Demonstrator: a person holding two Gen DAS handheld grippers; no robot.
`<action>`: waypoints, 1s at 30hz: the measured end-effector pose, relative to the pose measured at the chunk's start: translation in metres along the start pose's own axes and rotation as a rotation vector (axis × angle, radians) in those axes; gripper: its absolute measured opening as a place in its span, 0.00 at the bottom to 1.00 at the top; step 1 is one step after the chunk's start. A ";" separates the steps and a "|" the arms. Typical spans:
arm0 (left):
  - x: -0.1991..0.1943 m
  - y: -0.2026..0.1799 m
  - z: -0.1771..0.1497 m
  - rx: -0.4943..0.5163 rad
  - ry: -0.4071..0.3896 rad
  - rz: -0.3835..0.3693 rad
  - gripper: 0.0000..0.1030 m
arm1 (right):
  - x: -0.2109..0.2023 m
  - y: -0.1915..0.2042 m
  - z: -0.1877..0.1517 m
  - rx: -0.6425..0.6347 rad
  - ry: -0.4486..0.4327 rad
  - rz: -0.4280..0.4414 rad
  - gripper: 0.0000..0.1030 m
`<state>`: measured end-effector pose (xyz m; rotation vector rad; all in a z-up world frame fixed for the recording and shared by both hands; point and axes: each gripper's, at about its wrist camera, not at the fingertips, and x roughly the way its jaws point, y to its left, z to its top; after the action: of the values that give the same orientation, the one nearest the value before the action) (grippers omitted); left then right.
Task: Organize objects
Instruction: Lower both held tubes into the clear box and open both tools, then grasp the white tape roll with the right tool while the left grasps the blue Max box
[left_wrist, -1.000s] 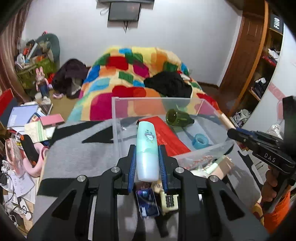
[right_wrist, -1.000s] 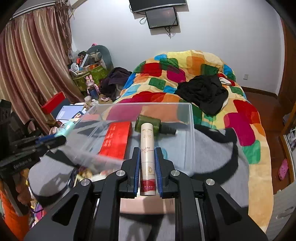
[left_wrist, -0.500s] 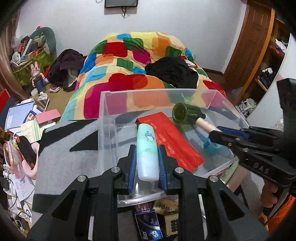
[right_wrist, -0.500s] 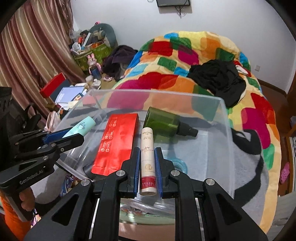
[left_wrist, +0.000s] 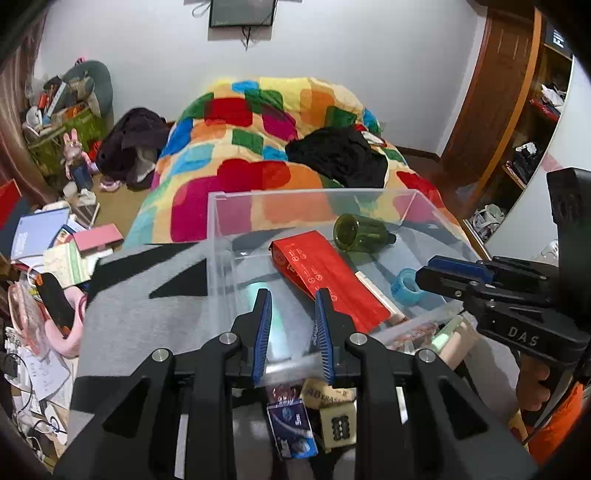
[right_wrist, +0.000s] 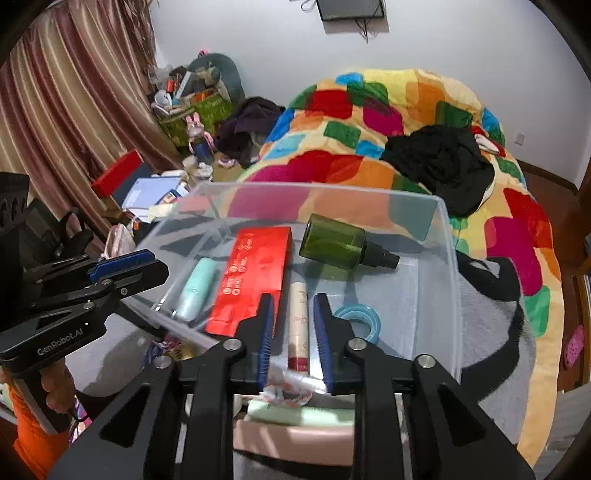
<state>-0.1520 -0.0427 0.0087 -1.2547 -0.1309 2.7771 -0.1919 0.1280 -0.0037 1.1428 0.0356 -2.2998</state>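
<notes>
A clear plastic bin (left_wrist: 218, 236) (right_wrist: 448, 236) stands on the grey cloth. In it lie a red pouch (left_wrist: 325, 273) (right_wrist: 255, 277), a green bottle (left_wrist: 360, 232) (right_wrist: 334, 243), a blue tape roll (left_wrist: 406, 286) (right_wrist: 360, 321), a mint tube (left_wrist: 279, 332) (right_wrist: 195, 288) and a cream tube with a red end (right_wrist: 299, 325). My left gripper (left_wrist: 293, 299) is open over the mint tube at the bin's near wall. My right gripper (right_wrist: 291, 306) is open above the cream tube. Each gripper shows in the other's view, the left one (right_wrist: 122, 269) and the right one (left_wrist: 458, 273).
Loose small items (left_wrist: 317, 421) lie on the grey cloth in front of the bin, with a pink box and green tube (right_wrist: 295, 424) nearer the right. A bed with a patchwork quilt (left_wrist: 266, 147) is behind. Books and clutter (left_wrist: 48, 240) lie at the left.
Both grippers have opened and let go of their tubes, which now lie in the bin. Both grippers have pulled back a little.
</notes>
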 end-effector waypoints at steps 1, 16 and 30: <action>-0.006 -0.001 -0.002 0.003 -0.011 -0.001 0.22 | -0.004 0.001 -0.001 -0.004 -0.011 0.001 0.22; -0.030 0.005 -0.061 0.051 0.022 0.031 0.51 | -0.048 0.045 -0.050 -0.176 -0.110 -0.035 0.54; 0.001 0.015 -0.093 0.035 0.138 -0.001 0.55 | -0.003 0.072 -0.074 -0.262 -0.011 -0.055 0.57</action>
<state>-0.0835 -0.0537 -0.0545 -1.4305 -0.0722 2.6686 -0.1013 0.0883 -0.0326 1.0050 0.3573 -2.2673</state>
